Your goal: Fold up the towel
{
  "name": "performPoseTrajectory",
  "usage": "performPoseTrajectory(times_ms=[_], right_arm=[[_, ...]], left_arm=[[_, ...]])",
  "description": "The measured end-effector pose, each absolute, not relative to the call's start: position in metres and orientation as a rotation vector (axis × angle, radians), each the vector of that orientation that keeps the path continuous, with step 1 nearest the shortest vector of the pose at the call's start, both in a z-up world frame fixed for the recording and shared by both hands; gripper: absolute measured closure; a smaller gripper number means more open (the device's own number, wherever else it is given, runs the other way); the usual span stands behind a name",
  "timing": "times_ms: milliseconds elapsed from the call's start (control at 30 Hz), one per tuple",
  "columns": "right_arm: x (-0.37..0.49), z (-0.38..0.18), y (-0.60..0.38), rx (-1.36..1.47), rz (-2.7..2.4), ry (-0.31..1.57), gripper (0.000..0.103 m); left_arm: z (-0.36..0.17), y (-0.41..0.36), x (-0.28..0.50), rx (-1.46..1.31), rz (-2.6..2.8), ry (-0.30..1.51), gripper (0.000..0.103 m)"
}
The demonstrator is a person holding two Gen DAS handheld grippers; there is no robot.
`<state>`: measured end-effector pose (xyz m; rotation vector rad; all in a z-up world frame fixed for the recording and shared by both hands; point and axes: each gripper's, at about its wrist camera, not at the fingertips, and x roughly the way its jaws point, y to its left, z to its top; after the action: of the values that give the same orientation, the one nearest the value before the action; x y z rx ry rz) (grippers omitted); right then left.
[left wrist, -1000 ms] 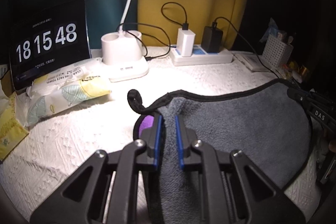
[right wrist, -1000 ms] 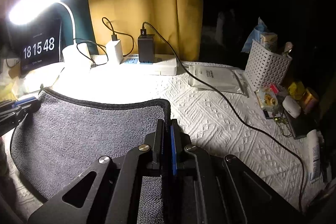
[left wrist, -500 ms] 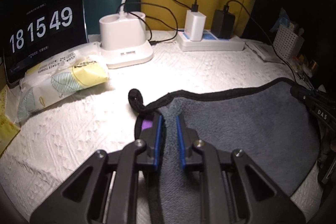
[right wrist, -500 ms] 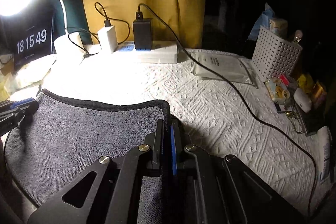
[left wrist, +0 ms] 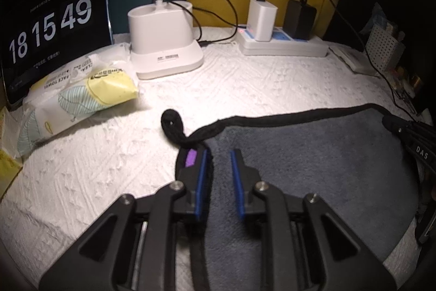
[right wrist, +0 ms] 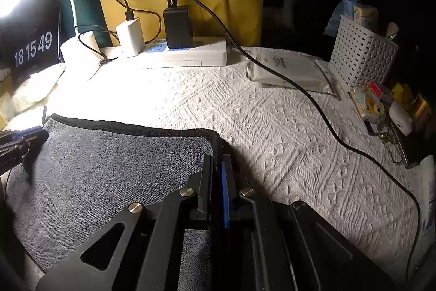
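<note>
A grey towel [left wrist: 313,154] with black trim lies on the white textured cloth; it also shows in the right wrist view [right wrist: 109,168]. Its black hanging loop [left wrist: 171,124] curls at the far left corner. My left gripper [left wrist: 220,154] is open, its blue-padded jaws apart over the towel's left corner. My right gripper [right wrist: 217,158] is shut on the towel's right corner at the trim. Each gripper shows at the edge of the other's view.
A lamp base [left wrist: 163,45], power strip with chargers [left wrist: 283,45], clock tablet [left wrist: 51,26] and face-towel pack [left wrist: 79,92] line the back and left. A cable [right wrist: 313,100], white basket [right wrist: 362,56], wipes pack [right wrist: 288,70] and small items stand at right.
My left gripper's jaws have opened wider over the towel's left corner. Both grippers have moved forward toward the back of the table. The right stays shut on the towel.
</note>
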<state>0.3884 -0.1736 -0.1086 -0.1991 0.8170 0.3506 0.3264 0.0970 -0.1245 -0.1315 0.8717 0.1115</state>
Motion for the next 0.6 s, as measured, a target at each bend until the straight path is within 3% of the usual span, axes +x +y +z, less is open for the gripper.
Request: performPoseTrajectory(times_ms=[367, 400, 467, 500, 600], right_arm=[[0.389, -0.109, -0.173, -0.207, 0.343, 0.826, 0.094], [0.389, -0.108, -0.173, -0.208, 0.342, 0.826, 0.092], [0.387, -0.107, -0.173, -0.208, 0.341, 0.824, 0.086], [0.387, -0.107, -0.173, -0.207, 0.343, 0.825, 0.08], [0.384, -0.105, -0.173, -0.206, 0.339, 0.824, 0.076]], left_arm=[[-0.116, 0.095, 0.32, -0.117, 0.161, 0.854, 0.066], [-0.115, 0.095, 0.319, -0.12, 0.163, 0.851, 0.064], [-0.112, 0.097, 0.316, -0.126, 0.166, 0.835, 0.046], [-0.111, 0.097, 0.314, -0.126, 0.169, 0.829, 0.044], [-0.108, 0.097, 0.311, -0.128, 0.167, 0.816, 0.041]])
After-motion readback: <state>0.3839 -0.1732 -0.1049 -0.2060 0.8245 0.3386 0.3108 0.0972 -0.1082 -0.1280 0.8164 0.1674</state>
